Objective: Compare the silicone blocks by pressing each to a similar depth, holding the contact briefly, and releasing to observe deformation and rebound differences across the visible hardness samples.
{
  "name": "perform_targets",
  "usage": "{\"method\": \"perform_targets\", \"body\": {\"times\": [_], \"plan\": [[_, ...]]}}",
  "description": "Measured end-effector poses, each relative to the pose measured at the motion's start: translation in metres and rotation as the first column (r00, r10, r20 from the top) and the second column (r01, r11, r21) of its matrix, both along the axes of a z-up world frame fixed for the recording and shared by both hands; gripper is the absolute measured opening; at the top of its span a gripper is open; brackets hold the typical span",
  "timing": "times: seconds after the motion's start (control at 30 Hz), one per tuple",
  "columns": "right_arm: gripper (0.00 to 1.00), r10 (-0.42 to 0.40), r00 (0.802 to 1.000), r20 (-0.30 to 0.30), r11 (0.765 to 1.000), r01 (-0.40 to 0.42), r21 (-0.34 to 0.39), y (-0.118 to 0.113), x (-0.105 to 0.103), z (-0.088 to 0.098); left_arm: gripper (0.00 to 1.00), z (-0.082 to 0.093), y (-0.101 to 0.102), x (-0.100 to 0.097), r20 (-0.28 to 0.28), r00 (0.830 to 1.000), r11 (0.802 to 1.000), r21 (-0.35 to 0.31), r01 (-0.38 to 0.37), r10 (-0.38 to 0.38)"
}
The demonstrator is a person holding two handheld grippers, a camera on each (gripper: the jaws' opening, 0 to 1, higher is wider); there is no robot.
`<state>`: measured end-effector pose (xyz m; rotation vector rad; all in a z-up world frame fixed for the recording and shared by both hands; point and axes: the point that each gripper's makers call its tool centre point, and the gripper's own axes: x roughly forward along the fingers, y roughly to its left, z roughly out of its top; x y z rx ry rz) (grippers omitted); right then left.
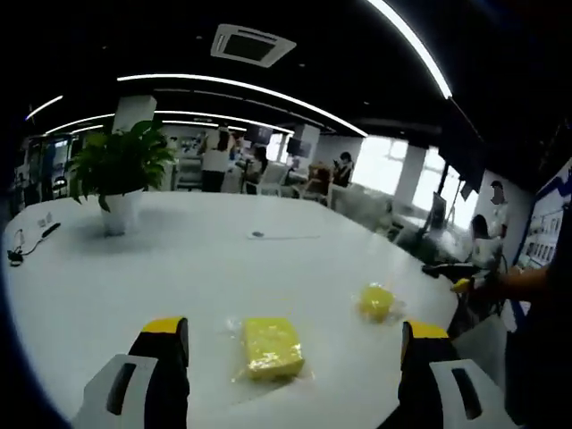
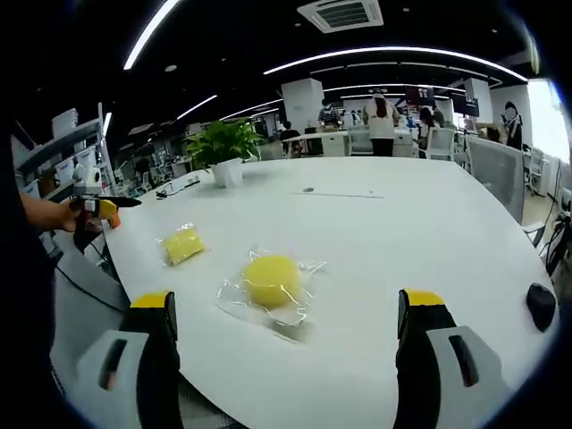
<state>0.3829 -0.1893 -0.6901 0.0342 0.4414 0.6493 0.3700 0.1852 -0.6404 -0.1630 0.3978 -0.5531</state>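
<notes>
We hold both grippers above the table (image 1: 179, 268), jaws apart. The rectangular block (image 1: 273, 347) lies between the left gripper (image 1: 295, 353) jaws; the round block (image 2: 271, 280) lies ahead of the right gripper (image 2: 286, 326). Approach step: next, we judge, lowering onto a block.

A potted plant (image 1: 121, 174) stood on the white bench (image 1: 179, 268) near a cable (image 1: 27, 243), while a black mouse (image 2: 541, 306) lay at the edge.
</notes>
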Motion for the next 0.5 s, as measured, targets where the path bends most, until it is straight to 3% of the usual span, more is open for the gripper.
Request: {"method": "perform_targets", "body": {"times": [0.23,0.43,0.5], "plan": [[0.96,0.006,1.000,0.007,1.000,-0.006,-0.002,0.000,0.000,0.003,1.00,0.028,-0.026,0.022,0.034,0.999,0.998,-0.038,0.041,-0.040],[0.96,0.022,1.000,0.000,1.000,-0.022,-0.008,0.002,-0.003,0.000,1.00,0.026,-0.045,0.035,0.012,0.997,0.997,-0.038,0.070,-0.070],[0.96,0.030,0.999,0.038,0.999,-0.029,-0.020,0.003,-0.001,0.002,1.00,0.025,-0.053,0.037,0.010,0.997,0.996,-0.036,0.081,-0.080]]}}
